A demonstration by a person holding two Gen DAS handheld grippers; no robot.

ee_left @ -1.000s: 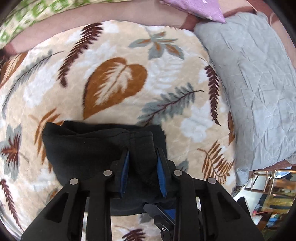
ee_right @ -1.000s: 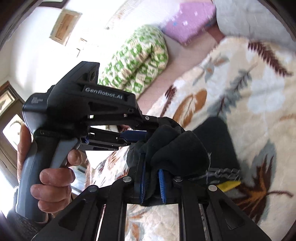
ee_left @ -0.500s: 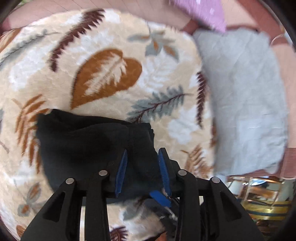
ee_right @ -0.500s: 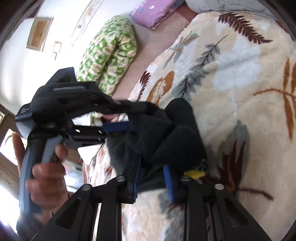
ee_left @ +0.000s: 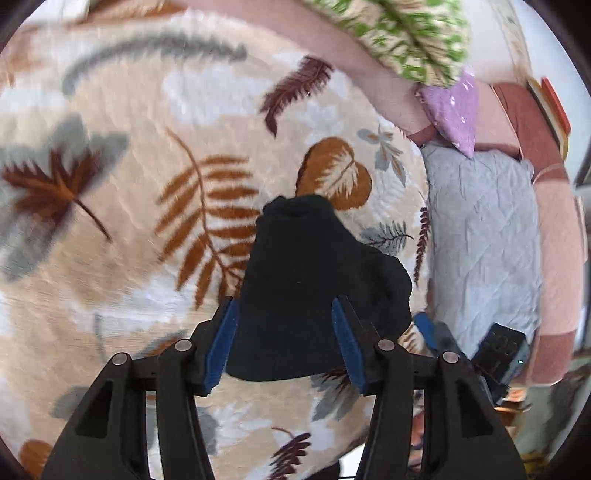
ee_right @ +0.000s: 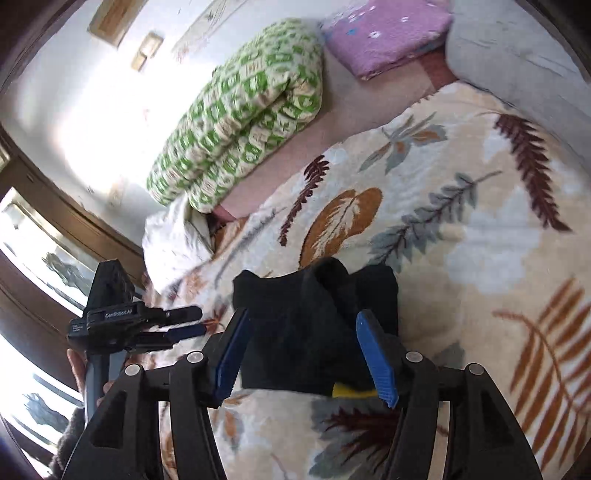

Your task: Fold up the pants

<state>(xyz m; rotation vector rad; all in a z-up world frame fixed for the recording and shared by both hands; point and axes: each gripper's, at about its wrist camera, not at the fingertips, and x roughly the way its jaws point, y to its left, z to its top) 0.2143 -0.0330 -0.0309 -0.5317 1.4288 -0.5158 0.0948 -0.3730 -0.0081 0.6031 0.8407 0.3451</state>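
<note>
folded black pants [ee_left: 314, 288] on leaf-print blanket [ee_left: 129, 229]

Home bedroom, leaf-print blanket [ee_right: 461, 221], green quilt [ee_right: 243, 118], purple pillow [ee_right: 388, 33]

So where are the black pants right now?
The black pants lie folded on the leaf-print blanket, seen low and central in both wrist views, left of the grey quilt.

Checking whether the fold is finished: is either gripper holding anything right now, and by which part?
Nothing is held. The left gripper and right gripper are both open above the folded black fabric pants, which lie on the leaf-patterned fleece blanket.
</note>
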